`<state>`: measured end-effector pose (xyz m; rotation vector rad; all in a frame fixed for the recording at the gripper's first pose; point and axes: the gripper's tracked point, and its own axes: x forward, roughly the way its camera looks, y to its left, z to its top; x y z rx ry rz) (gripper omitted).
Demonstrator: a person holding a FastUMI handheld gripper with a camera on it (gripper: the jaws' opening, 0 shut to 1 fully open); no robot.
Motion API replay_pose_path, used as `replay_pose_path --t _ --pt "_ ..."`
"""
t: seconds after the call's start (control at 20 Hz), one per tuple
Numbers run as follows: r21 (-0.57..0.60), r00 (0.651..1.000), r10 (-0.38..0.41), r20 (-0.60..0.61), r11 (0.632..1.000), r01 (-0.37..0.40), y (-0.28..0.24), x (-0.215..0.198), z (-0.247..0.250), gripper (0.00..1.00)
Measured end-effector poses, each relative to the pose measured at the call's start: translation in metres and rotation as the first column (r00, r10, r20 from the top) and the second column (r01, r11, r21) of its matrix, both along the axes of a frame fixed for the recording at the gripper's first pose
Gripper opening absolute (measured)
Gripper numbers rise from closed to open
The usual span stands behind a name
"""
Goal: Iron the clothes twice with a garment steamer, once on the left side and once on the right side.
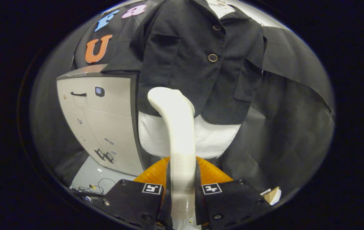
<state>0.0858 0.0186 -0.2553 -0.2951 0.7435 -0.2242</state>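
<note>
So the garment steamer (177, 127) is a smooth white wand, long handle with the head curving over toward the jacket at the far end. From my feed its head sits right at the lower hem of the black jacket (197, 60), on the side nearer the cabinet, touching or nearly so, can't quite call it. The jacket hangs buttoned up, two dark buttons down the front, with a white garment (213, 139) poking out under the hem.

The steamer handle runs straight back between the fingers of my gripper (182, 191), which is clamped onto it from both sides. The gripper is pointed up at the jacket from below, wand roughly upright.

A grey cabinet (105, 121) with a dark handle stands just beside the jacket, one sleeve draped over its top corner.
</note>
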Motion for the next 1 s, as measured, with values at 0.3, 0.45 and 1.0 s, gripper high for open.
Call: replay_pose_path --t 0.3,0.45,1.0 --pt "0.026 1.000 -0.021 0.023 0.999 0.020 -0.005 -0.019 0.009 0.33" --pt "0.046 0.992 -0.059 0.112 0.997 0.054 -0.018 -0.028 0.043 0.33" --pt "0.084 0.848 -0.114 0.517 0.993 0.083 -0.069 0.009 0.255 0.32"
